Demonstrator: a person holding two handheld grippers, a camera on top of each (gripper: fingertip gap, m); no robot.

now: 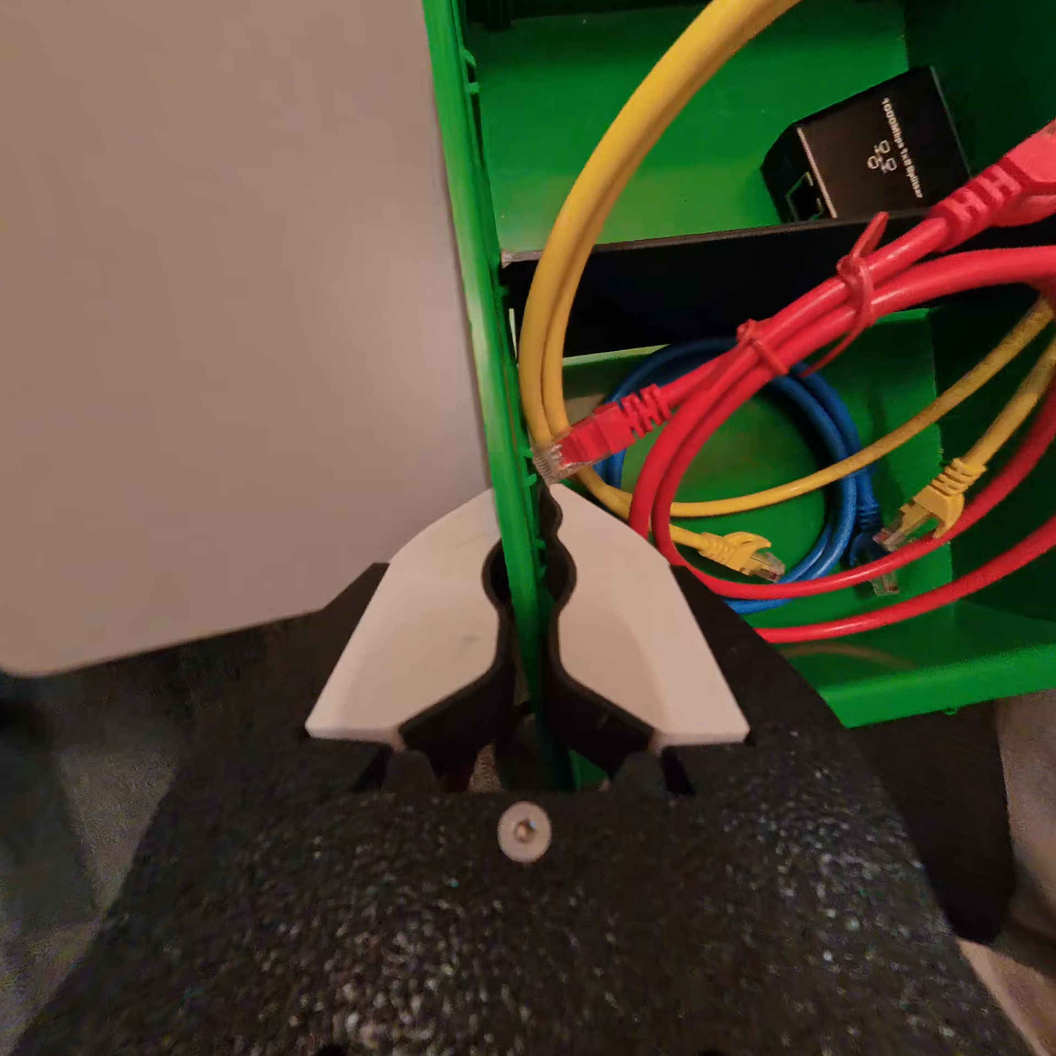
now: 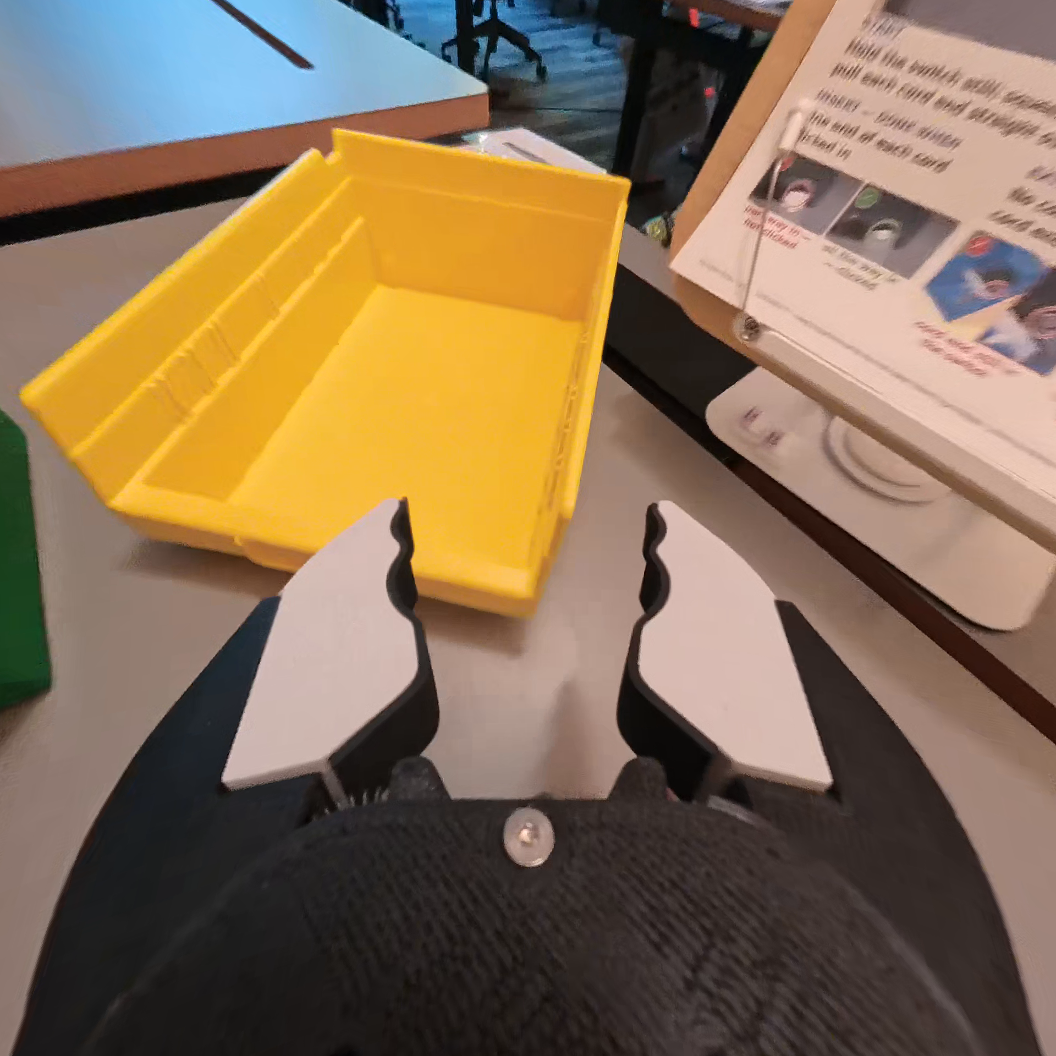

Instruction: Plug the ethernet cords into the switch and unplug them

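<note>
Left wrist view is showing the left gripper (image 1: pixel 528 548) pinching the near left wall of the green bin (image 1: pixel 571 143), its fingers (image 1: pixel 623 617) nearly closed around that thin edge; inside, the red cord (image 1: pixel 800 337), yellow cord (image 1: pixel 577 217) and blue cord (image 1: pixel 828 411) are lying loose and coiled, their plugs free, while the black switch (image 1: pixel 868 154) is sitting in the far compartment with no cord seated in the port that shows; so, as I judge it, plugging is not yet begun and everything is left to do. Over in the right wrist view, the right gripper (image 2: pixel 526 548) is hovering level above the table (image 2: pixel 86 657), fingers wide apart and holding nothing, pointing at an empty yellow bin (image 2: pixel 188 371); an instruction sheet (image 2: pixel 891 188) is standing at the far right.
</note>
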